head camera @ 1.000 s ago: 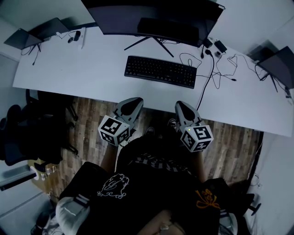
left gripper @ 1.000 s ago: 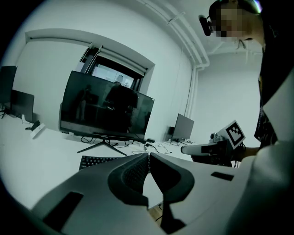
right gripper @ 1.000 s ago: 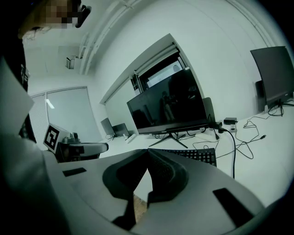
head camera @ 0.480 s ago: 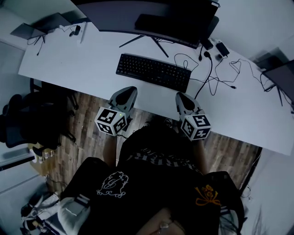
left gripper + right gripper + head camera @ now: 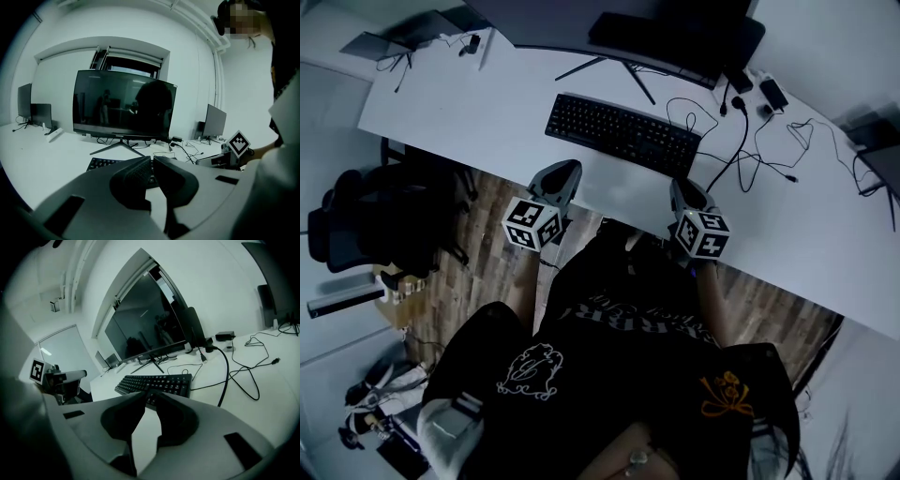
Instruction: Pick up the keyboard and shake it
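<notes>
A black keyboard (image 5: 622, 134) lies flat on the white desk (image 5: 469, 122), in front of the monitor stand. My left gripper (image 5: 570, 167) hangs over the desk's front edge, just short of the keyboard's left end, and is shut and empty. In the left gripper view its tips (image 5: 152, 159) meet, with the keyboard (image 5: 101, 164) behind them. My right gripper (image 5: 679, 184) is at the front edge below the keyboard's right end. Its jaws (image 5: 149, 392) are opening with only a narrow gap and nothing between them; the keyboard (image 5: 154, 383) lies just beyond.
A large dark monitor (image 5: 609, 23) stands behind the keyboard. Loose black cables (image 5: 769, 141) run over the desk to the right of it. A laptop (image 5: 375, 42) sits at the far left corner. A black office chair (image 5: 384, 225) stands on the wooden floor at left.
Both grippers have moved forward from over the floor to the desk's front edge, closer to the keyboard. The head view has swung slightly.
</notes>
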Demonstrator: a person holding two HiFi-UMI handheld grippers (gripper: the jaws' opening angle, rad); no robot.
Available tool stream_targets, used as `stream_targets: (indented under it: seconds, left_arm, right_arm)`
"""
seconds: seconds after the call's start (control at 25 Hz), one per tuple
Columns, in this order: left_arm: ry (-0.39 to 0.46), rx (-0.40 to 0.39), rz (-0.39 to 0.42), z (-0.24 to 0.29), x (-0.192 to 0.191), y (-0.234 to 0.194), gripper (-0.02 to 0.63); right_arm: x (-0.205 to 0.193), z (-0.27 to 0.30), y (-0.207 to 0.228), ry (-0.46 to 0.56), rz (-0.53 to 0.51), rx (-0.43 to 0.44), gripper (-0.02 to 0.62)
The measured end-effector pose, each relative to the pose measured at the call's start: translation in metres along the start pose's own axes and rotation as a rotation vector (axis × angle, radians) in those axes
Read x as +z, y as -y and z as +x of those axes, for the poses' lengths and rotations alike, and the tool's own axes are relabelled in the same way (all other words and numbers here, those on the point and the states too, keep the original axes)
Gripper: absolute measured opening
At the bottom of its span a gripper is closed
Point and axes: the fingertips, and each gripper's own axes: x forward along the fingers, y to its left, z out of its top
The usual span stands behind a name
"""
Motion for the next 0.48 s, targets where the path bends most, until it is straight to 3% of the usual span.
stream_targets:
  seconds: [0.24,0.48]
  left_arm:
    - [-0.072,-0.017,0.033,0.020,-0.010,-0.029,0.031]
    - [-0.120,-0.059,-0.004,0.051,-0.018,-0.058,0.032]
  right_arm:
    - [-0.020,0.023,0.031,-0.042,0.062,-0.070,0.200]
    - [-0.032,0.045,0.053,-0.059,0.124,-0.160,0.243]
